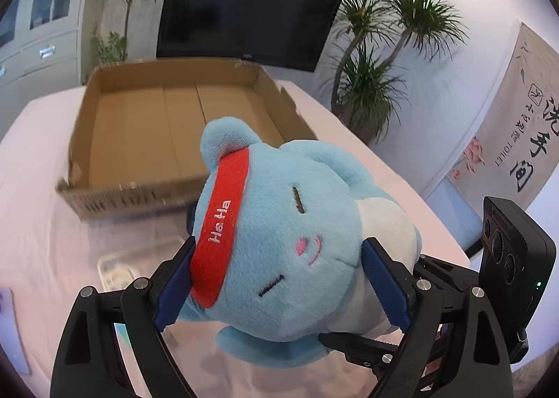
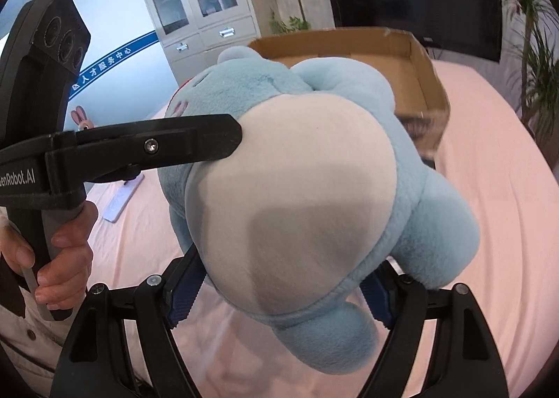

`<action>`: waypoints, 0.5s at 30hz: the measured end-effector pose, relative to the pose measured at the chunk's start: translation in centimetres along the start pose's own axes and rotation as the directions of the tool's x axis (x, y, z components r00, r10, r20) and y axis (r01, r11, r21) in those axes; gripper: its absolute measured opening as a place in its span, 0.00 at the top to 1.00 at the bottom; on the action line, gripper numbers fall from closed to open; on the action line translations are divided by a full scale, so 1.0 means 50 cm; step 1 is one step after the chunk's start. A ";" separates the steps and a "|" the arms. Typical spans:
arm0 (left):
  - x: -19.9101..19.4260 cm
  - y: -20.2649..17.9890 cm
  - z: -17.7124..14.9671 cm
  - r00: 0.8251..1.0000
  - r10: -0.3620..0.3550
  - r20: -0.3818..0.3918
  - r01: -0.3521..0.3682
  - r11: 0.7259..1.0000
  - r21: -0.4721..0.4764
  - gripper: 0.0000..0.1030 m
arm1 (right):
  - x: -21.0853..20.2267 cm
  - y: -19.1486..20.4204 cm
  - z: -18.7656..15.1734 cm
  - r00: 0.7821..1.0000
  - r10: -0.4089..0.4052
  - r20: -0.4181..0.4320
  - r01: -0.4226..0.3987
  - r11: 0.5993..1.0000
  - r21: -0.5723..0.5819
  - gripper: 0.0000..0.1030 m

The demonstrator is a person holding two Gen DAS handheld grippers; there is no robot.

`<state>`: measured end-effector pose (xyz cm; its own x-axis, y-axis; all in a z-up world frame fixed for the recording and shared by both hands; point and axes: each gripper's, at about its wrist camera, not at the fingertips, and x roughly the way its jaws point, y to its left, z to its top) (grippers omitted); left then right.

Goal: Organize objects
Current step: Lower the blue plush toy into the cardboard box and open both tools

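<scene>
Plush toy (image 1: 279,240) held aloft over pink worktop (image 1: 42,223), clamped at head by left tool (image 1: 279,279), at body by right tool (image 2: 283,289); cardboard box (image 1: 132,125) open just beyond.

Each view was taken close along its gripper's fingers, toward the cardboard box (image 1: 167,125) (image 2: 401,48); the blue plush toy (image 1: 279,240) (image 2: 297,188) was shared.
</scene>
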<state>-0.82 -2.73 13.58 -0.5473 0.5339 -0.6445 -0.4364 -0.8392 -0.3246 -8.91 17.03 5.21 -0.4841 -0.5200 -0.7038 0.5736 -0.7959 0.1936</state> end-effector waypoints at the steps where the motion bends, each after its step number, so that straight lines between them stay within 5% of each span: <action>1: 0.000 0.002 0.015 1.000 0.005 0.007 -0.005 1.000 0.000 0.12 | 0.001 -0.001 0.016 1.000 0.004 0.006 -0.004 1.000 -0.010 0.24; 6: 0.010 0.012 0.092 0.999 0.032 0.028 -0.032 0.999 -0.010 0.11 | 0.010 -0.017 0.095 0.999 0.027 0.026 -0.025 0.999 -0.048 0.24; 15: 0.091 0.108 0.281 0.999 -0.021 0.027 0.022 0.998 -0.061 0.11 | 0.084 -0.056 0.241 0.999 0.036 -0.002 -0.036 0.995 -0.092 0.24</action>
<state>-15.70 -3.38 18.62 -0.5572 0.5536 -0.6189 -0.4037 -0.8319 -0.3807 -20.49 13.34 9.97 -0.4619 -0.5476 -0.6977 0.6489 -0.7449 0.1551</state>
